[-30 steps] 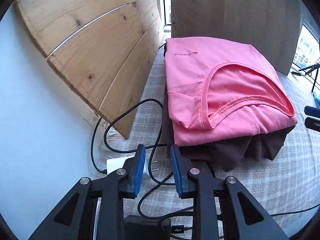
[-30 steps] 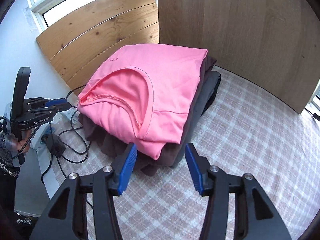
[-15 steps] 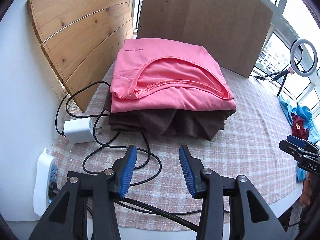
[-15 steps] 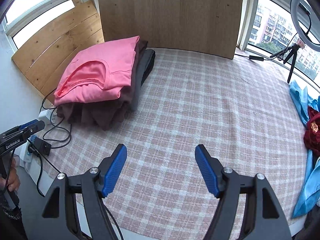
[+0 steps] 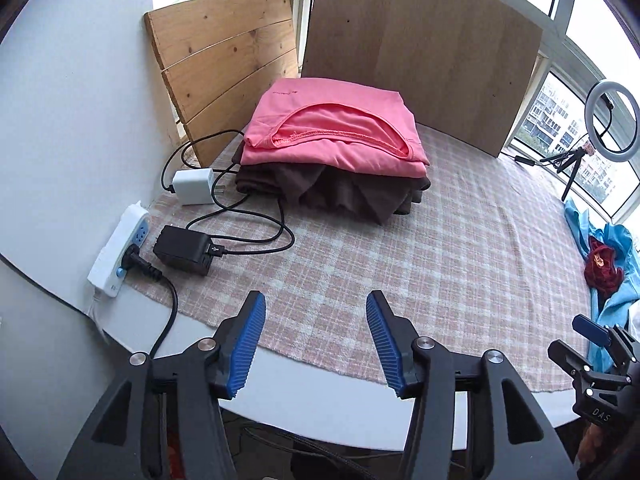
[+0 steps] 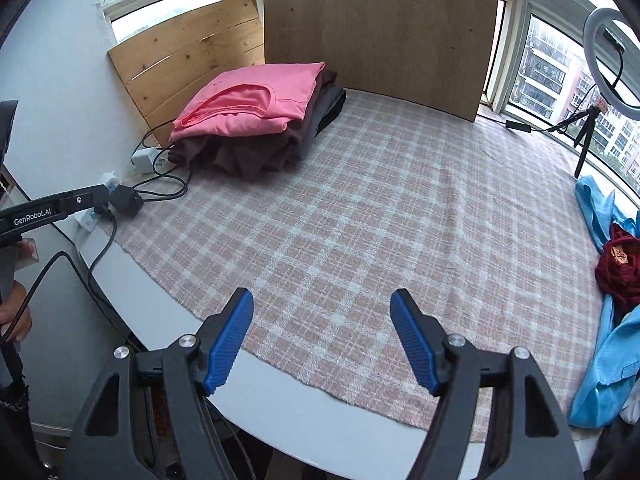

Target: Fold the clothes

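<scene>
Left tongs (image 5: 316, 340): spread wide, nothing held between the blue ribbed pads; held above the near edge of the worktop.
Right tongs (image 6: 322, 340): likewise spread wide and empty, over the near edge of the checked cloth; also seen at the lower right of the left wrist view.
Worktop (image 6: 280, 408): white, covered for the most part by a pink-and-white checked cloth (image 6: 380, 208).
Folded pink shirt (image 5: 336, 136): laid flat on top of a stack at the far left corner of the cloth, well apart from both tongs, neckline facing the cameras.
Dark brown garment (image 5: 332, 192): folded directly beneath the pink shirt; a grey layer is seen at the stack's right side in the right wrist view.
Unfolded clothes: a blue garment (image 6: 600, 352) and a dark red garment (image 6: 618, 268) are bunched at the right edge of the worktop.
Backdrop: a pine plank panel (image 5: 224, 68) and a brown board (image 5: 420, 48) stand behind the stack.
Electrical items: a white power strip (image 5: 120, 248), a black adapter (image 5: 182, 248) and a white charger (image 5: 194, 186) lie left of the stack, joined by black cables.
Ring light (image 6: 608, 36): on a tripod by the right window.
</scene>
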A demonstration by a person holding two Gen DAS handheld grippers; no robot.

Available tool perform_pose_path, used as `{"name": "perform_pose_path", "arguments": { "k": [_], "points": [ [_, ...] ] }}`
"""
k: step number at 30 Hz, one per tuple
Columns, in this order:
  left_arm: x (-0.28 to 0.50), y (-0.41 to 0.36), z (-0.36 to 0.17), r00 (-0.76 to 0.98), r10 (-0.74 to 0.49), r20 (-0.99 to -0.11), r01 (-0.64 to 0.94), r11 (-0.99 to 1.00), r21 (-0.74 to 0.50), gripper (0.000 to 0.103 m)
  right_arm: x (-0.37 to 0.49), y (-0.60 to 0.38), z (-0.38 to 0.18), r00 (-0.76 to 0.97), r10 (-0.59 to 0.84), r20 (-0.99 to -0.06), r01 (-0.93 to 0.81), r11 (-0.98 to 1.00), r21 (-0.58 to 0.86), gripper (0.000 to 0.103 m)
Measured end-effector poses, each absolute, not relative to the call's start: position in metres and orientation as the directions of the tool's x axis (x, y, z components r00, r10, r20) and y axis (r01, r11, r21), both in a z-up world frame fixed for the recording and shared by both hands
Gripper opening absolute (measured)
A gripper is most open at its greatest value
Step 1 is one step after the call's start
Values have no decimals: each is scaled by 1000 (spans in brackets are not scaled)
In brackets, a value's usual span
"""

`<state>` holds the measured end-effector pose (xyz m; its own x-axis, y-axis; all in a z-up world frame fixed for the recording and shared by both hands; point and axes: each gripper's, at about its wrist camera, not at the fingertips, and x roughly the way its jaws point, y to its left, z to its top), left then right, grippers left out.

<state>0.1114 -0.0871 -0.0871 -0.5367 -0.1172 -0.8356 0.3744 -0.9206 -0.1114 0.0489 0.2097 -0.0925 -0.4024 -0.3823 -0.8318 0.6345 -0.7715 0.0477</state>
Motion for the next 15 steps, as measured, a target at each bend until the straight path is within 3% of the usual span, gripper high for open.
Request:
{"name": "perform_pose_path", "arguments": {
  "k": [15],
  "points": [
    [181,6,-72,-552,-140,-822,350,-934,-76,53,96,291,-90,-422,-407,-810,651,-758,42,71]
  ]
}}
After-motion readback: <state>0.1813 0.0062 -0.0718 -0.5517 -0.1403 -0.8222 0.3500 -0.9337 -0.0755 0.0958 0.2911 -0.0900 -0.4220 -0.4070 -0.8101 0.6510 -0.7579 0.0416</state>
